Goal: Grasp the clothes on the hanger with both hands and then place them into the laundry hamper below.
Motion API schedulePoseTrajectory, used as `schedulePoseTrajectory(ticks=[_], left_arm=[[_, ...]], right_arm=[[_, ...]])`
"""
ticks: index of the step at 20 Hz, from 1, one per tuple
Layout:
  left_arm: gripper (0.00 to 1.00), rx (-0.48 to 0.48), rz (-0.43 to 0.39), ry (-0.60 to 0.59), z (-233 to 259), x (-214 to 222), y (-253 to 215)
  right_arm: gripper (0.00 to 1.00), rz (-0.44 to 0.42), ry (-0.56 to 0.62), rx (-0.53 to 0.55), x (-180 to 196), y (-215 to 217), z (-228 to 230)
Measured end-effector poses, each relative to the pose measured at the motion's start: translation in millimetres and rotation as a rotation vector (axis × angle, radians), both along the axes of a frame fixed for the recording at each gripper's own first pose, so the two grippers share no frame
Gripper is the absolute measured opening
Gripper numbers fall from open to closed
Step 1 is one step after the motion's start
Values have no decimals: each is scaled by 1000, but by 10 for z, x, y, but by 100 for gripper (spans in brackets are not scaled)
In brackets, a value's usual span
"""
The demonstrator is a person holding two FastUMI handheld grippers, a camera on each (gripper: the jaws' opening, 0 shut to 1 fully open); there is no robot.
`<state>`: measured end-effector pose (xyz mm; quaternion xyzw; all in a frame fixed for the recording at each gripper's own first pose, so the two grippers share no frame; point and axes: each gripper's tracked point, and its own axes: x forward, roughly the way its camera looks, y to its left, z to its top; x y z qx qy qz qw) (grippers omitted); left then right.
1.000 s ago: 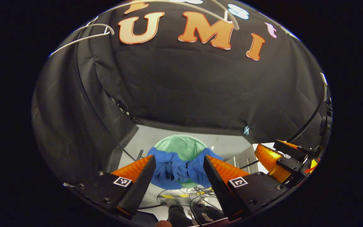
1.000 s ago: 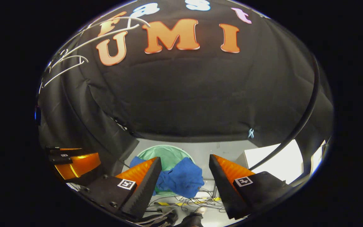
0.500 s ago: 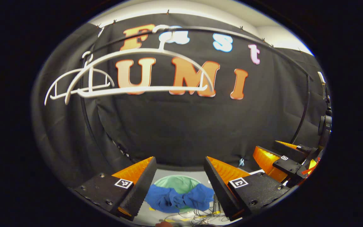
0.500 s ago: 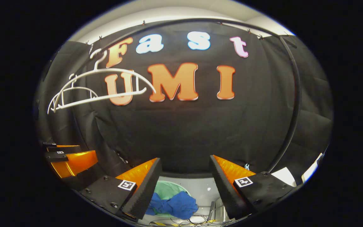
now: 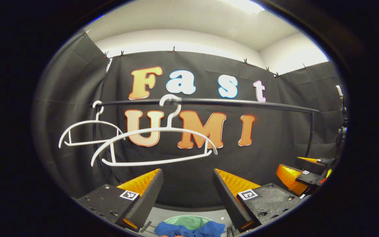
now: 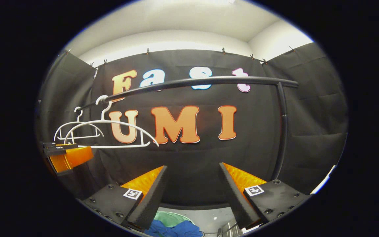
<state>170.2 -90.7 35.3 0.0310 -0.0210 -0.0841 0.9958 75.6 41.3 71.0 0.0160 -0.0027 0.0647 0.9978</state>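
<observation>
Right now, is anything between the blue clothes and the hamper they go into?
Nothing visible is. The blue clothes already lie draped over the green hamper. The left gripper and right gripper are both open, and both hangers are bare.

The left hand-held gripper [image 5: 187, 176] has orange ribbed fingers faced with black toothed pads, on black mounts that each carry a small black-and-white square marker. The right hand-held gripper [image 6: 192, 172] wears the same orange, black and marker pattern. Two hangers [image 5: 153, 144] are plain white, on a black rail [image 5: 235, 102]. The clothes [image 5: 189, 229] are bright blue (a solid colour, no print that can be made out), lying in a pale mint-green laundry hamper [image 5: 184, 220]. The floor [image 6: 209, 219] beside it is light grey. Above the black cloth, the wall [image 6: 183, 38] is off-white.
</observation>
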Motion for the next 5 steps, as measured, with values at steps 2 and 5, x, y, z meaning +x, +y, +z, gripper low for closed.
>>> schedulePoseTrajectory(ticks=[2,5], left_arm=[[92,20,18,-37,106,-6,51],[92,17,11,-27,28,-1,7]], right_arm=[[89,-16,-1,6,16,-64,-19],[89,-31,5,18,24,-125,-65]])
